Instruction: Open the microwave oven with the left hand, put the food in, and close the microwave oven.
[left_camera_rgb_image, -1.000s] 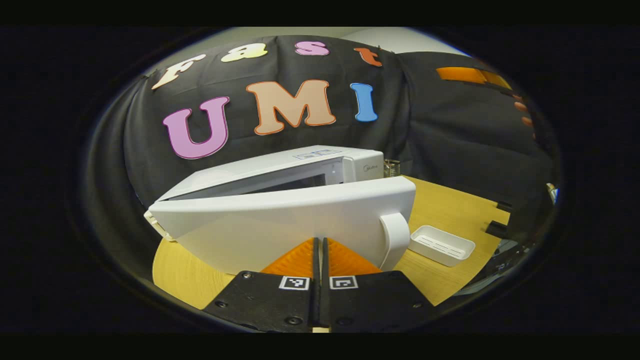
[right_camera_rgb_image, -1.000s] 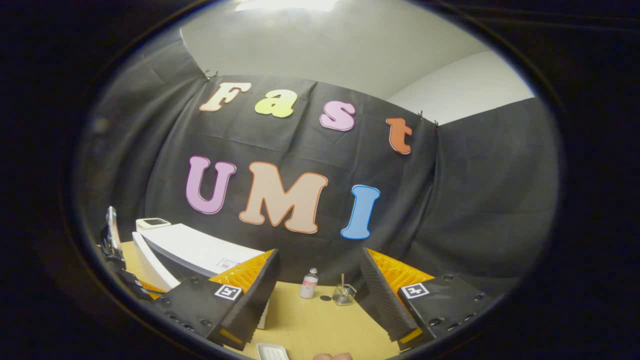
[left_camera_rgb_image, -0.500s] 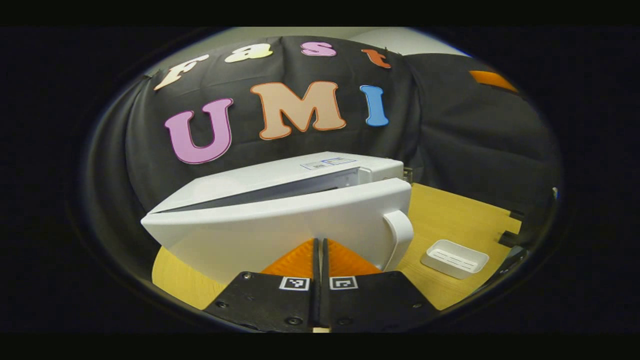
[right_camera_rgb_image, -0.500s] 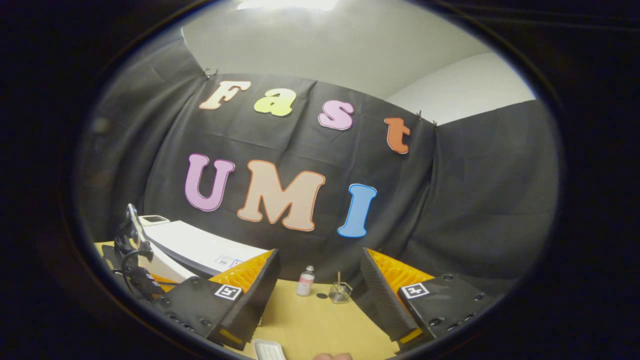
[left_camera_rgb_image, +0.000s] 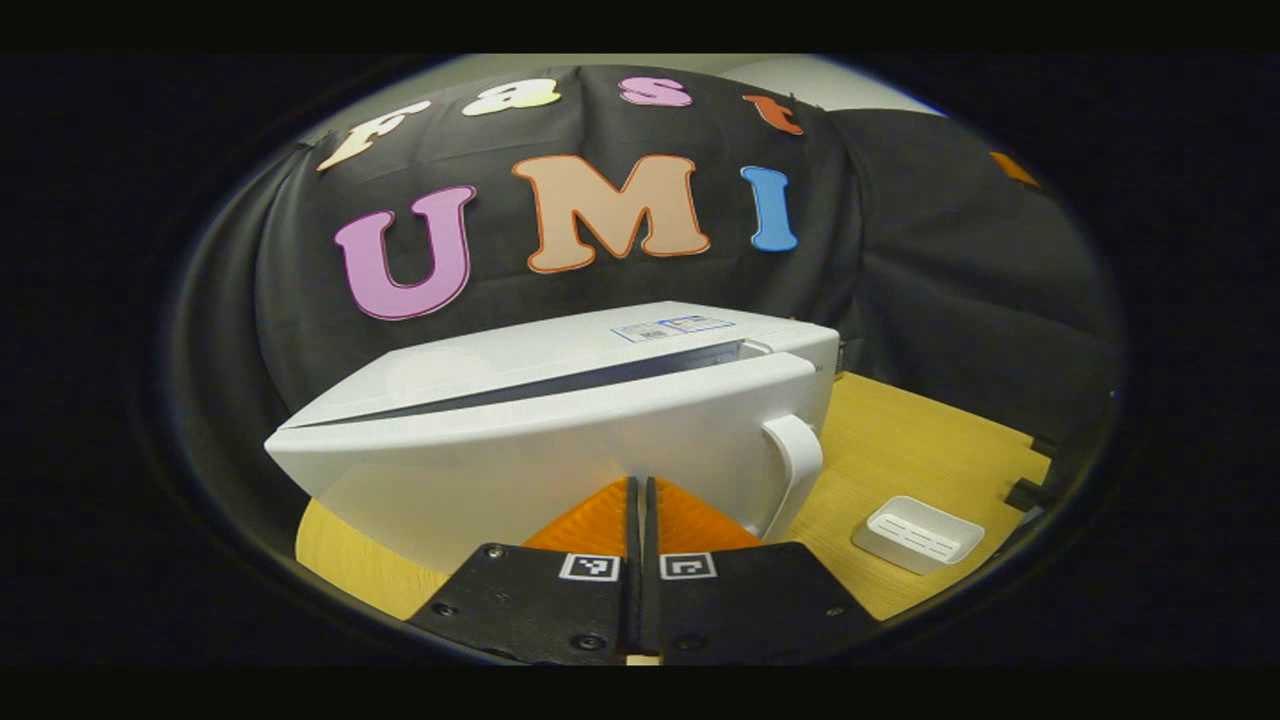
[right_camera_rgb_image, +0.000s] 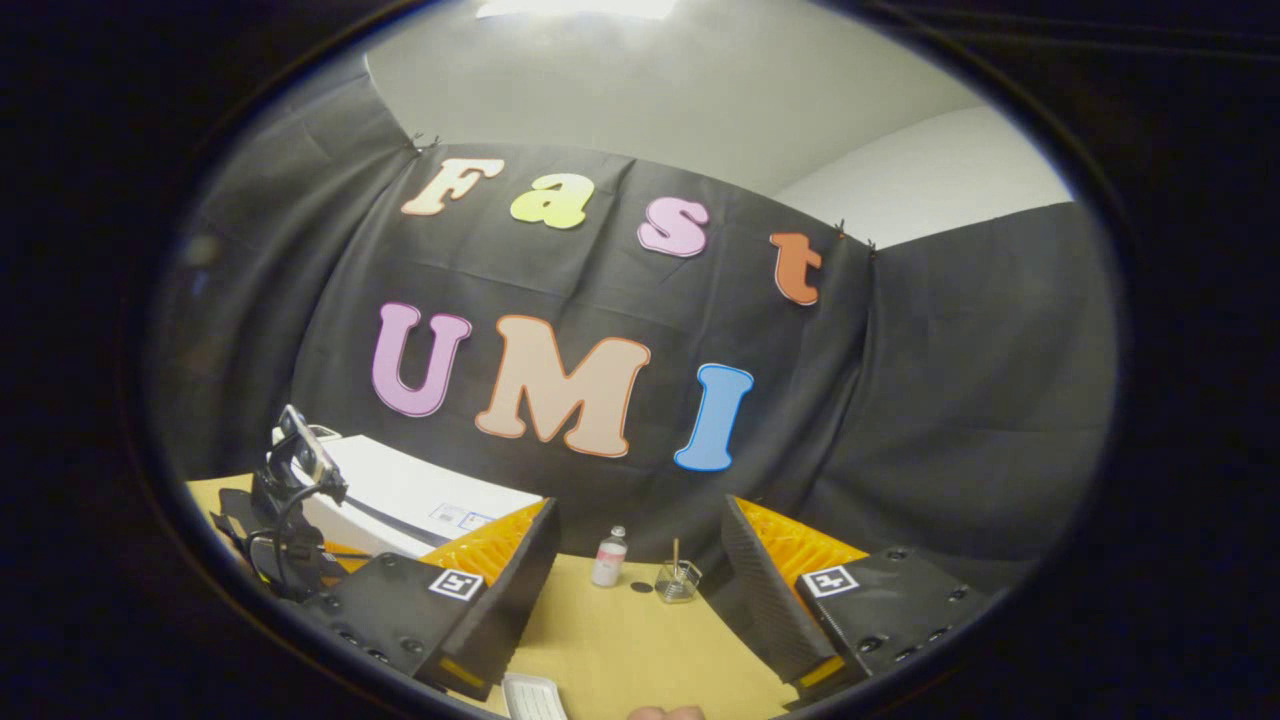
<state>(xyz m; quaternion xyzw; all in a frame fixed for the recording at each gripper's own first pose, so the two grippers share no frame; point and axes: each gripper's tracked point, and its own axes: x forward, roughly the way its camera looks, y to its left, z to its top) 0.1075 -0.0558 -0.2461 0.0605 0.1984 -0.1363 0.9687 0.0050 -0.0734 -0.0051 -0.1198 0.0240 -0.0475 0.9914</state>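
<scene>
the left hand-held gripper (left_camera_rgb_image: 640, 490), fingers clenched together on nothing, presses its tips on the microwave door (left_camera_rgb_image: 560, 450), left of the handle (left_camera_rgb_image: 795, 470). the white microwave (left_camera_rgb_image: 600, 345) sits toward the table's (left_camera_rgb_image: 900, 440) back edge, door slightly ajar. a weak push could leave it unlatched. the right hand-held gripper (right_camera_rgb_image: 640, 560) hangs released.

Layout around the microwave oven (left_camera_rgb_image: 560, 420)
A tray (left_camera_rgb_image: 918, 533) is set on the table (left_camera_rgb_image: 930, 440) right of it; a bottle (right_camera_rgb_image: 608, 557) is placed beside a glass (right_camera_rgb_image: 677, 582).
</scene>
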